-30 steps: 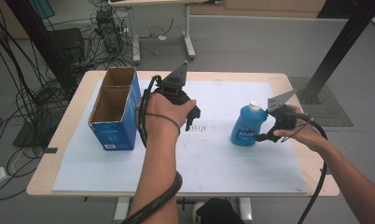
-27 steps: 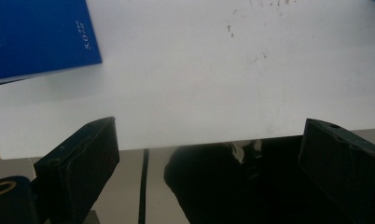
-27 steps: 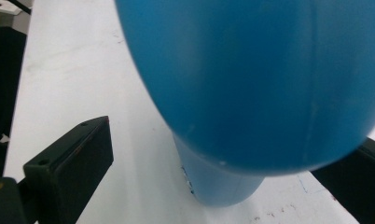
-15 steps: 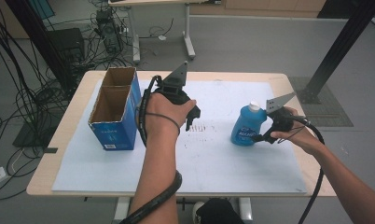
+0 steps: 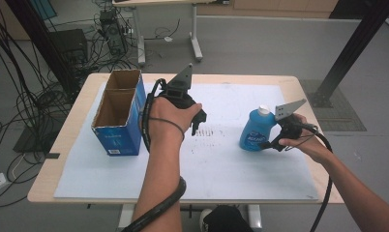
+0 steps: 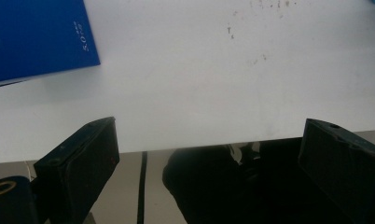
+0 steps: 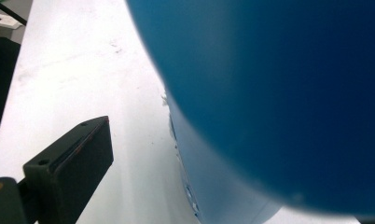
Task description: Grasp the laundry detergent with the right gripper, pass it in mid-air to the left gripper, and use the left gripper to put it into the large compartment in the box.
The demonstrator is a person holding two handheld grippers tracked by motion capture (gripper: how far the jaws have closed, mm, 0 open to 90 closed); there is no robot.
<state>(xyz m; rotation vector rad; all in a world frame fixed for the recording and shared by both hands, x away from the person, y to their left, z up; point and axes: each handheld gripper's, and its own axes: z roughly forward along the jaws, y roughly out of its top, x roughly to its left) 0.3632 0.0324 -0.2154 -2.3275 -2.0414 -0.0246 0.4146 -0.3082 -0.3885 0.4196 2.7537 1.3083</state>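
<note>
Nearest the bottom edge of the high view, two forearms come up onto the white sheet (image 5: 231,169) covering the table (image 5: 52,183). The left gripper (image 5: 196,123) is held at centre frame, jaws pointed down toward the sheet. Its own view gives what the overhead can't: both jaws are seen spread wide, nothing between them, with the sheet's near edge below and a corner of the blue cardboard box (image 6: 36,37) at upper left.

At right of centre in the high view, the right gripper (image 5: 270,143) is pressed up against the blue detergent bottle (image 5: 254,130), which stands upright on the sheet with its white cap (image 5: 263,110) on. In the right gripper view the bottle's blue body (image 7: 279,93) is so close that one jaw is covered; the other jaw is seen at lower left, clear of the plastic, so it can't be told whether the bottle is really being pinched.

Compared with a second ago, hardly anything is changed: the right hand is shifted slightly, the bottle is in the same spot.

Farthest back, the open box (image 5: 119,113) is seen at left on the table.
</note>
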